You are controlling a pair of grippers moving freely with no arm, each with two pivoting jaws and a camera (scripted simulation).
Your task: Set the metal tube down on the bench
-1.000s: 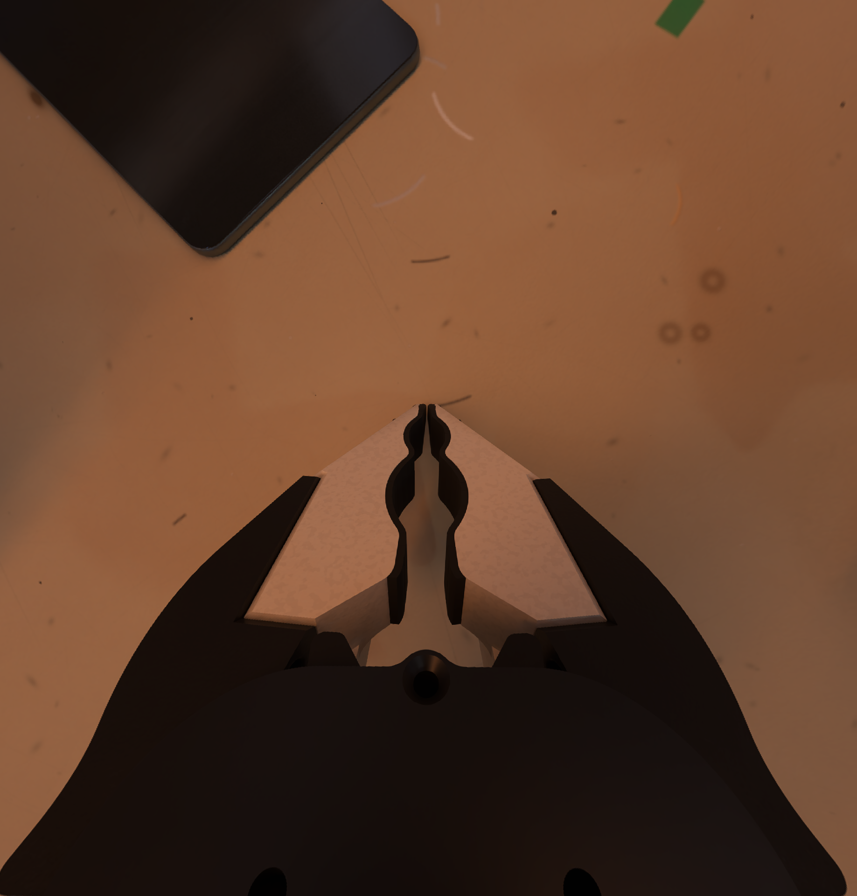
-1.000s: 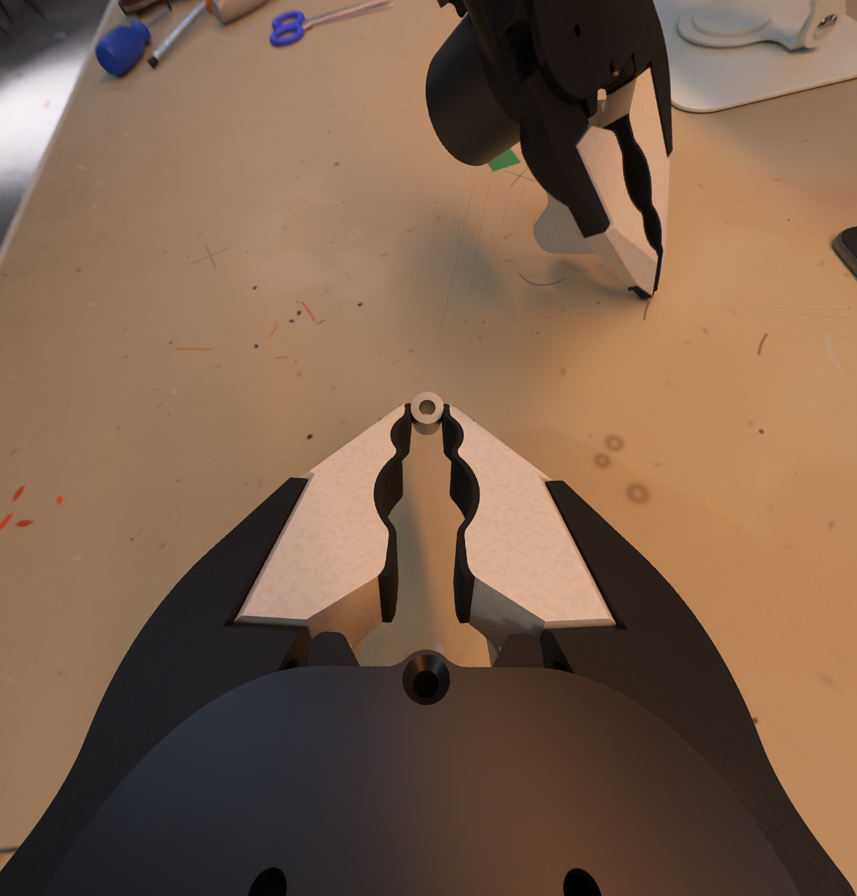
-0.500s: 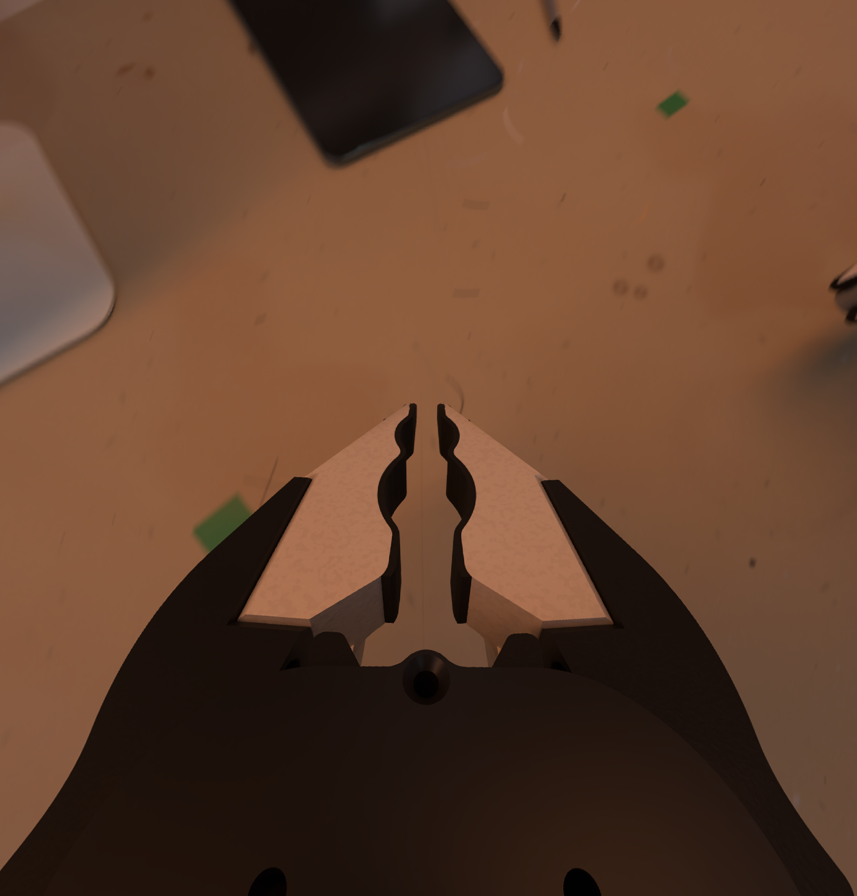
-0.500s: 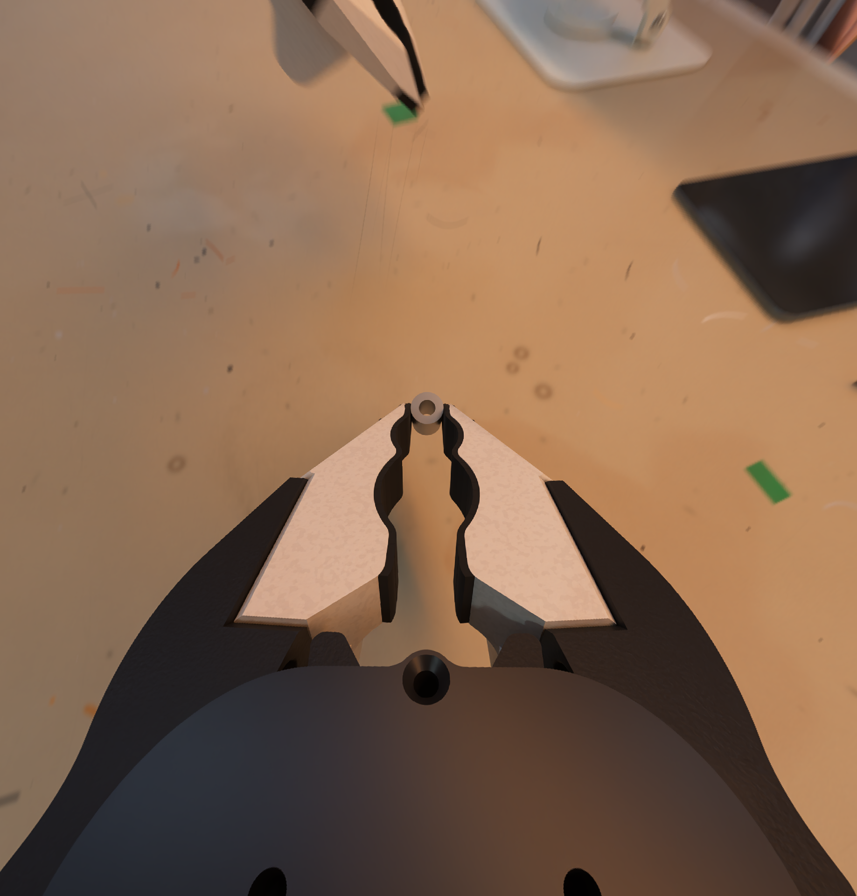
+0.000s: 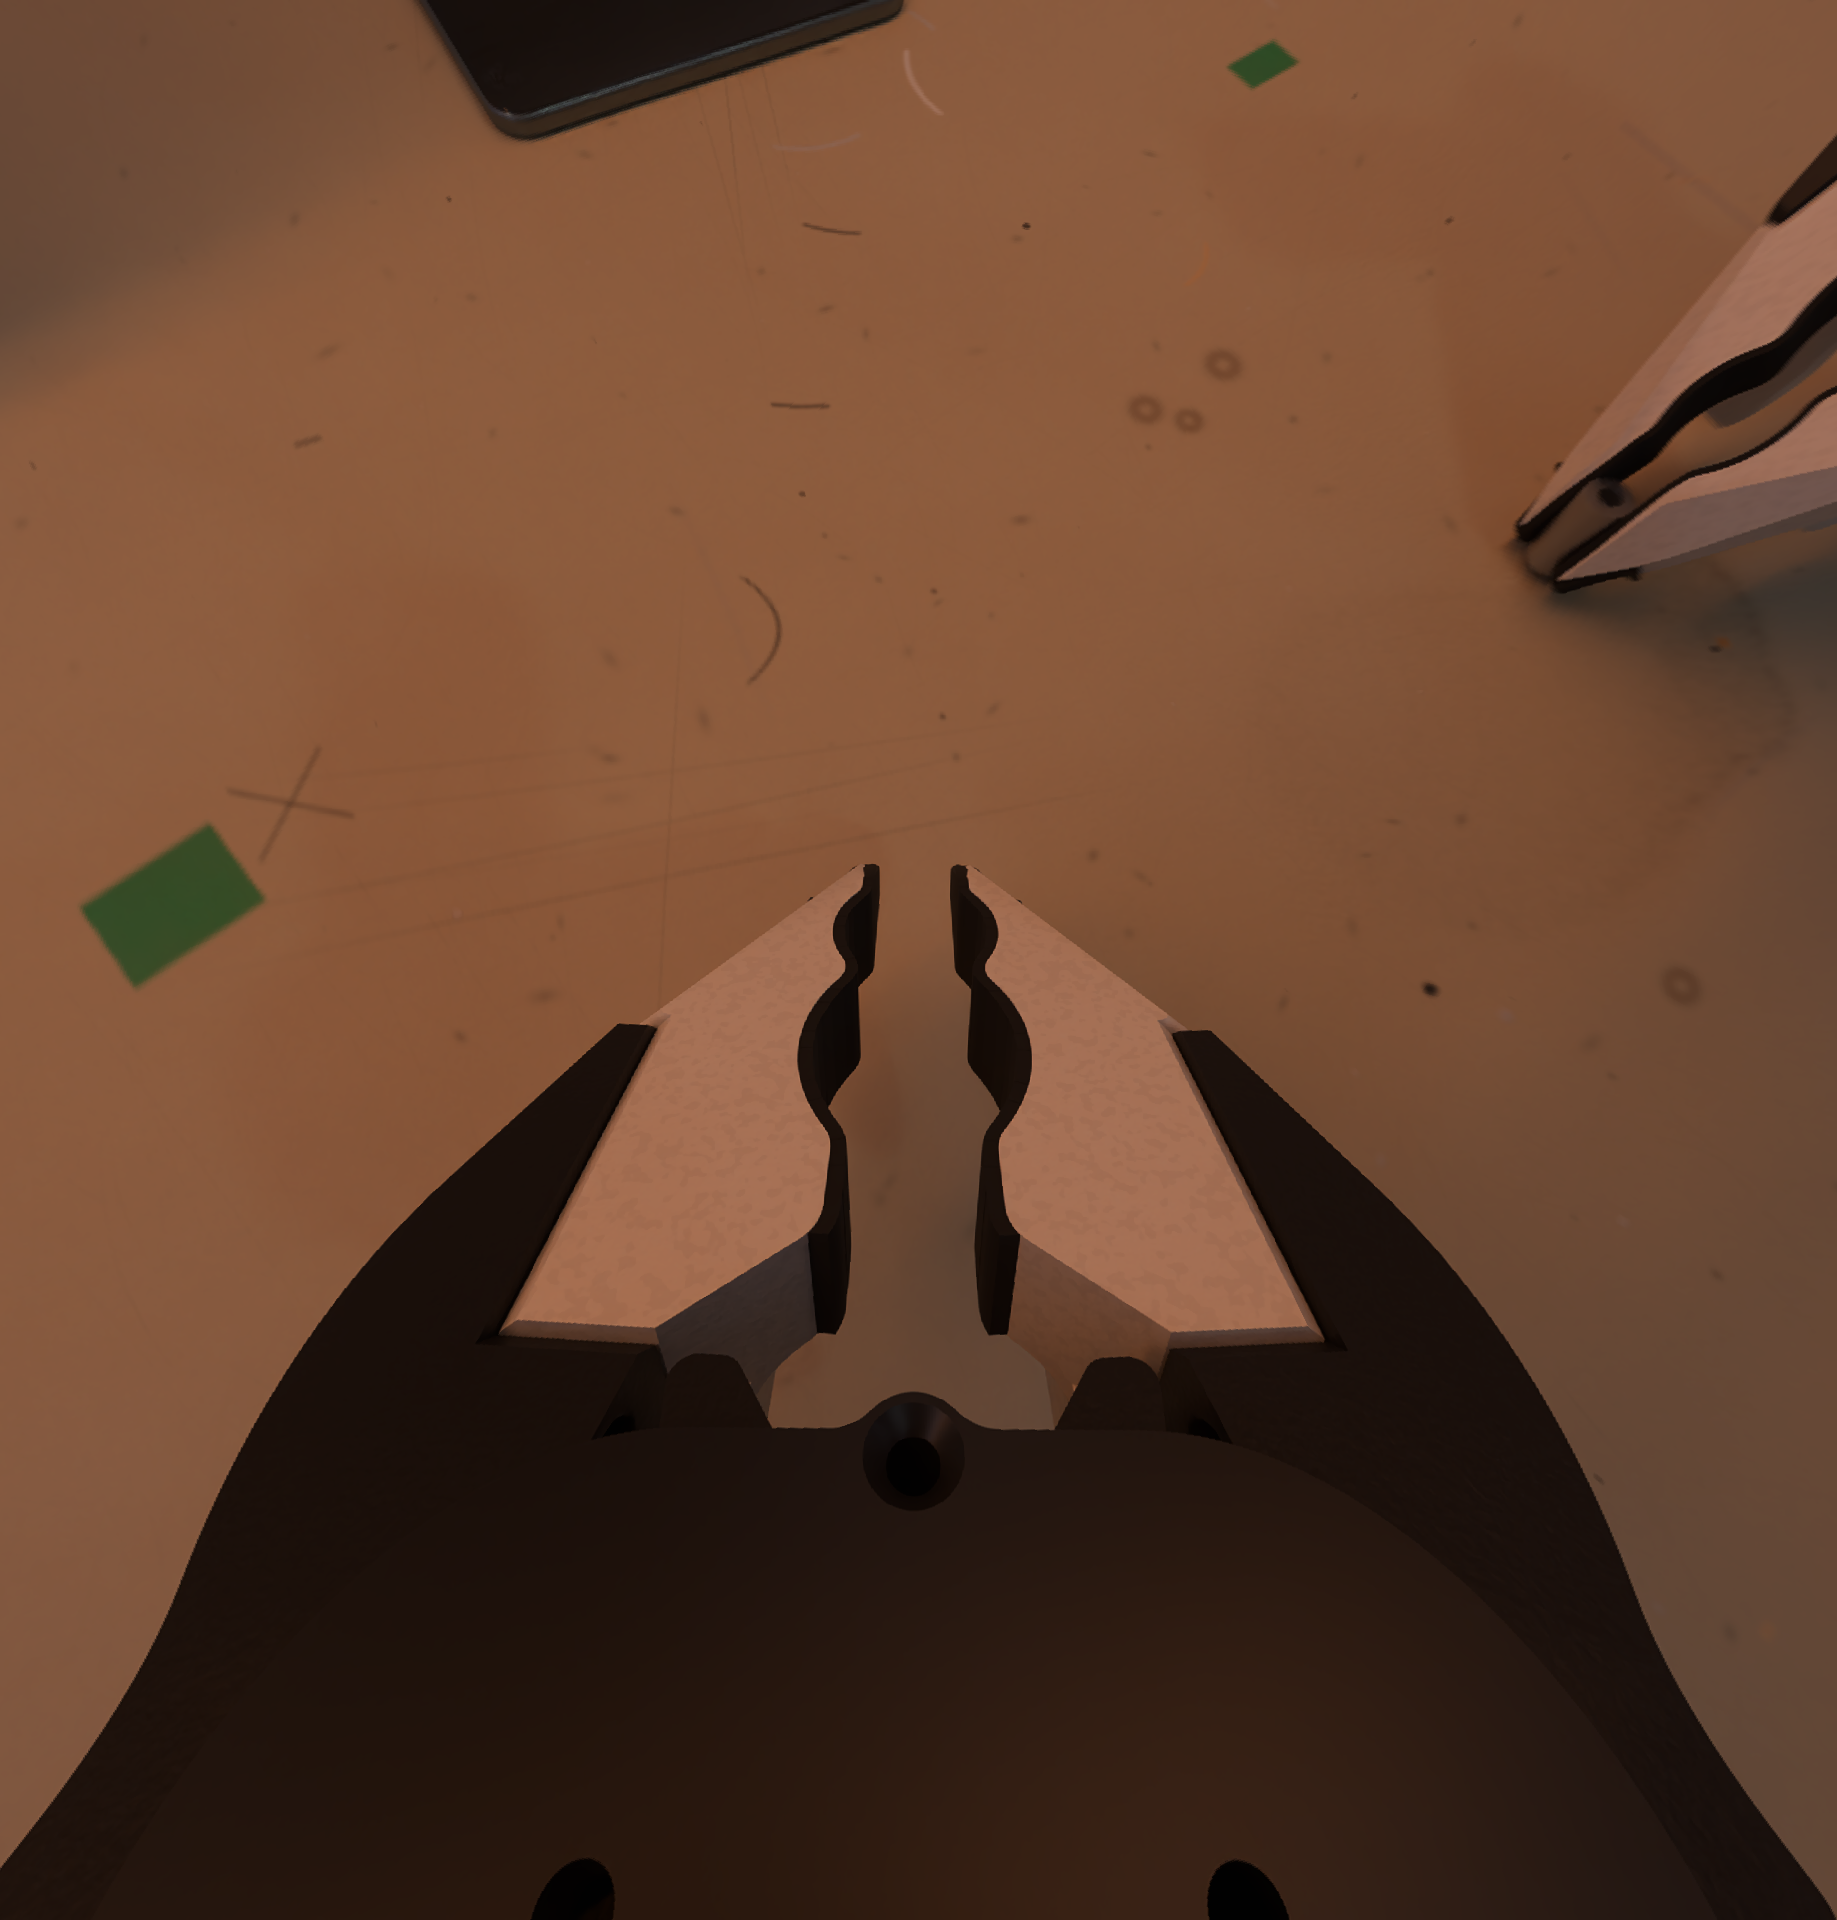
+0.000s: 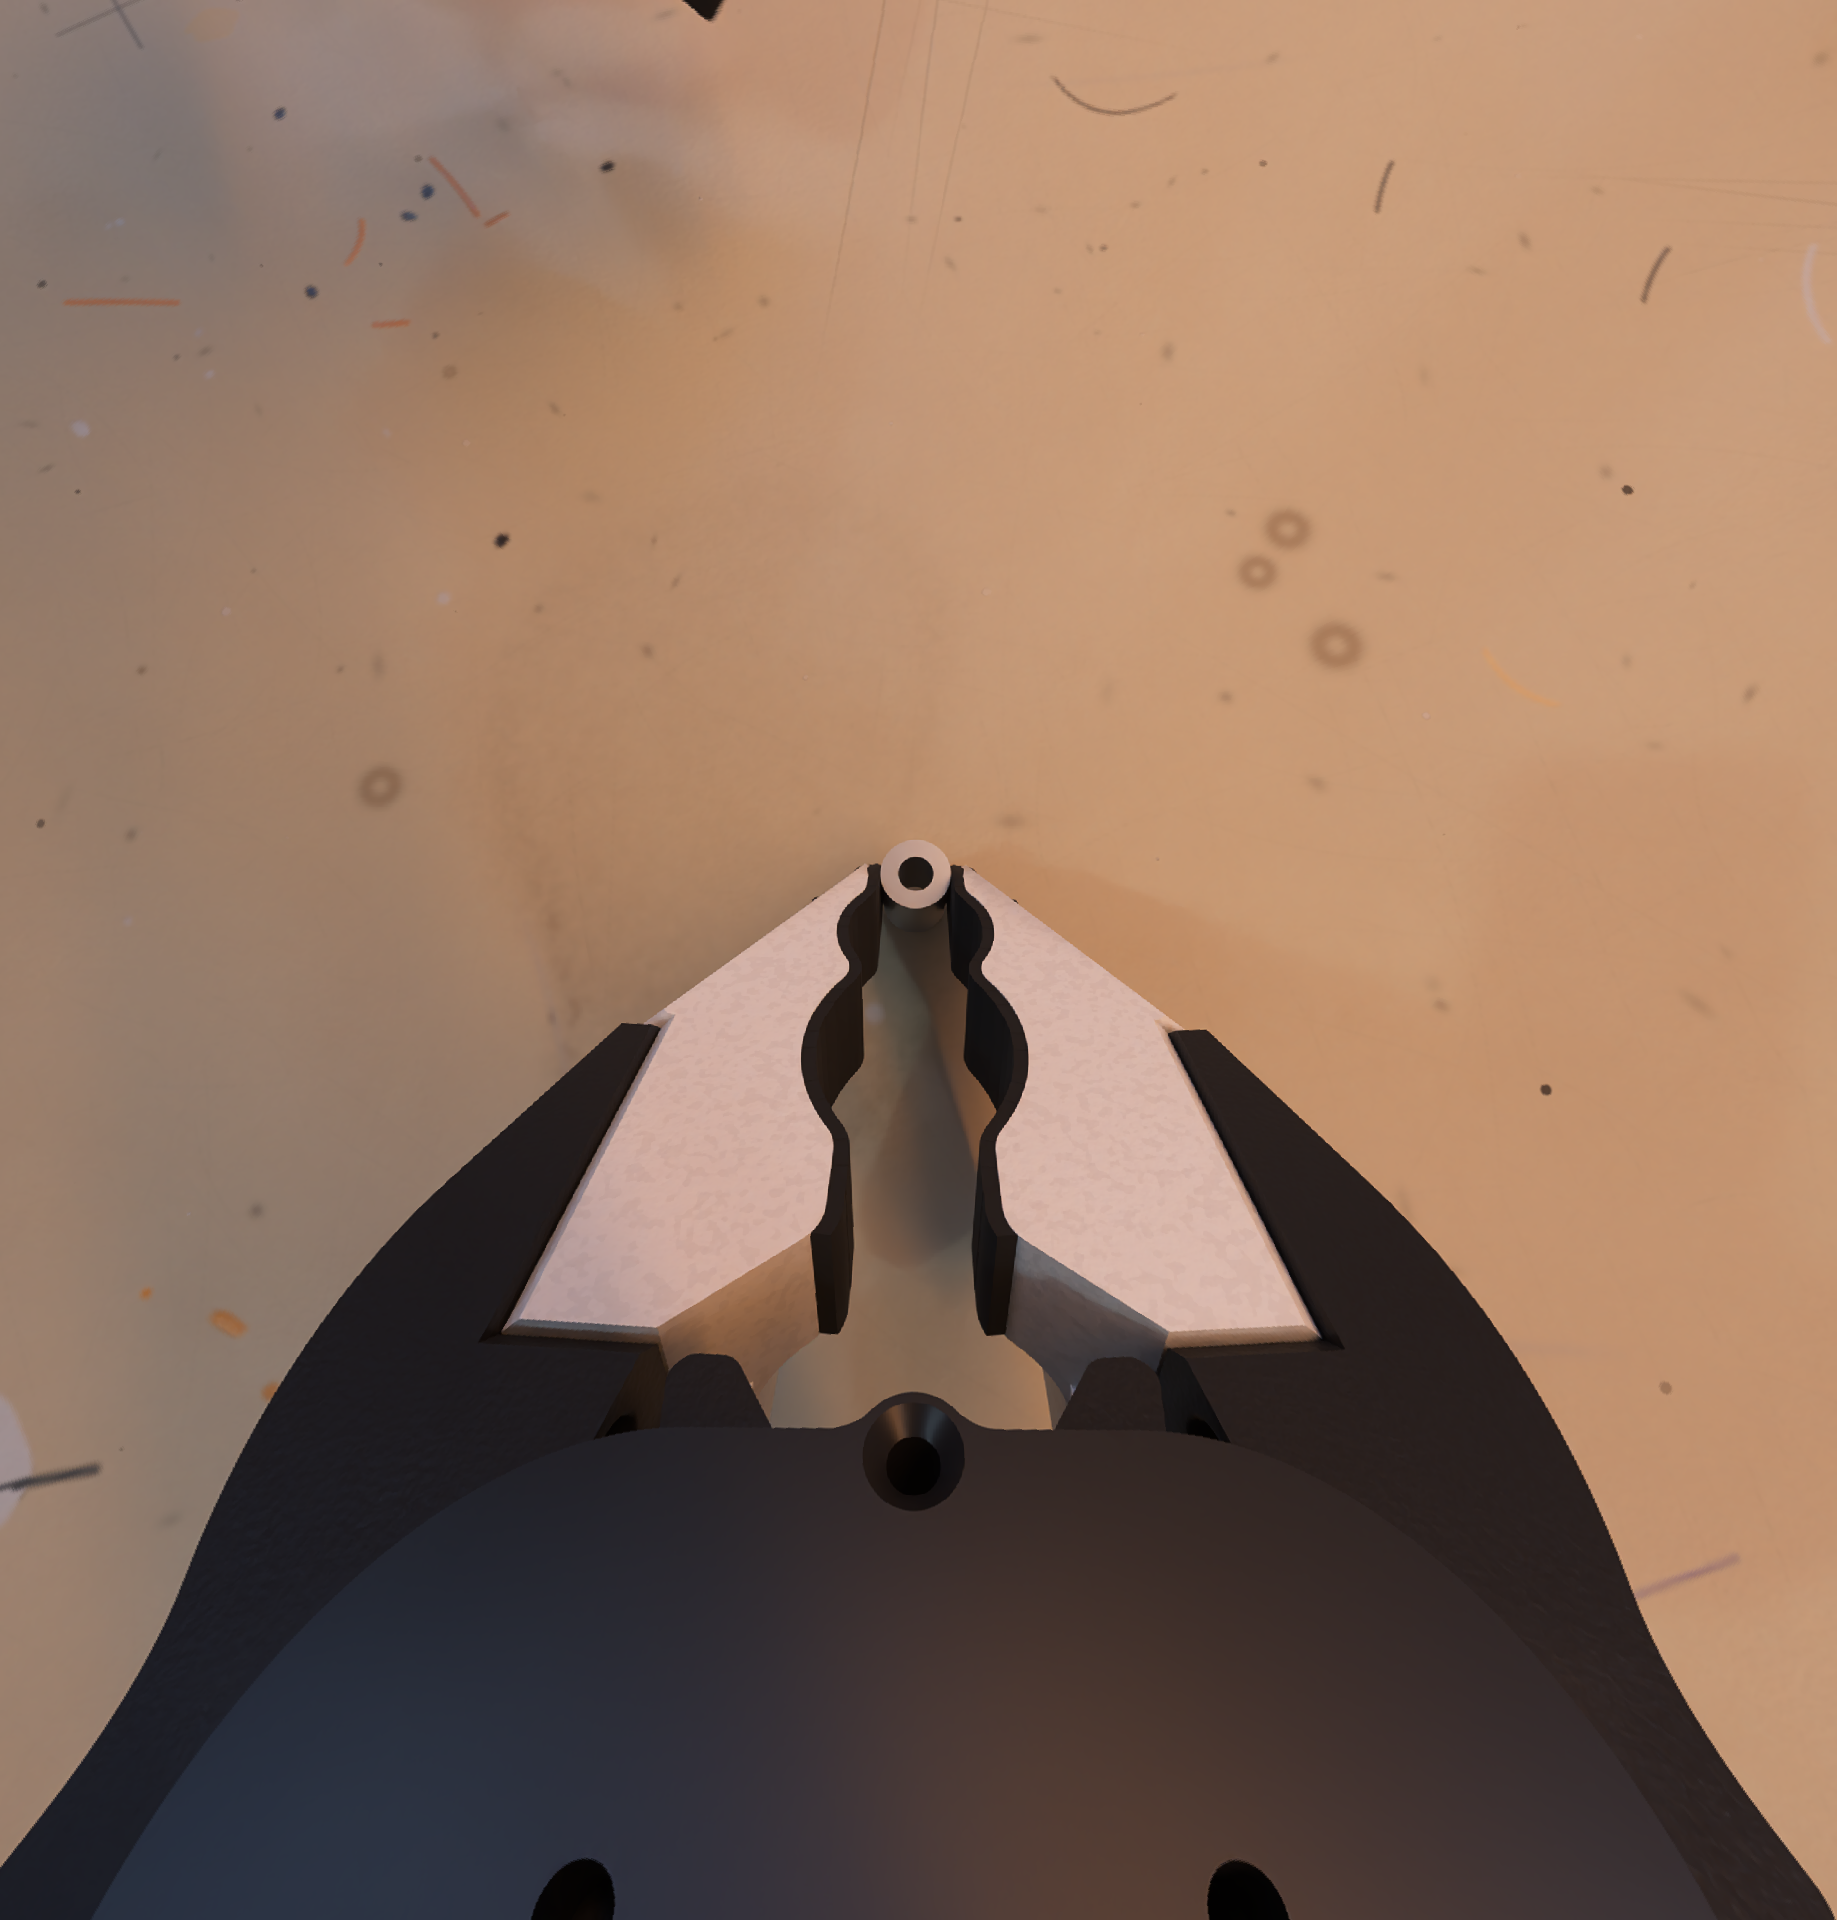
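In the right wrist view, the right gripper [image 6: 915,883] has a matte black body carrying pale, speckled fingers [image 6: 706,1122] with wavy dark inner edges. Their tips pinch the metal tube [image 6: 915,875], a short, thick-walled grey cylinder seen end-on, its round bore facing the camera. Beyond it lies the desk [image 6: 997,468], a tan, scuffed surface flecked with dark specks, faint ring marks and thin orange scratches.

In the left wrist view, the left gripper [image 5: 914,873] has the same build; its fingers [image 5: 716,1122] stand a narrow gap apart with nothing between them. Past them on the brown desk [image 5: 997,727] lies a flat green rectangle [image 5: 172,904] beside a pencilled cross. Farther right, the right gripper [image 5: 1579,540] points its tips down close to the desk. Farthest off are a small green patch [image 5: 1263,63] and the rounded corner of a thin, glossy black slab [image 5: 665,52].
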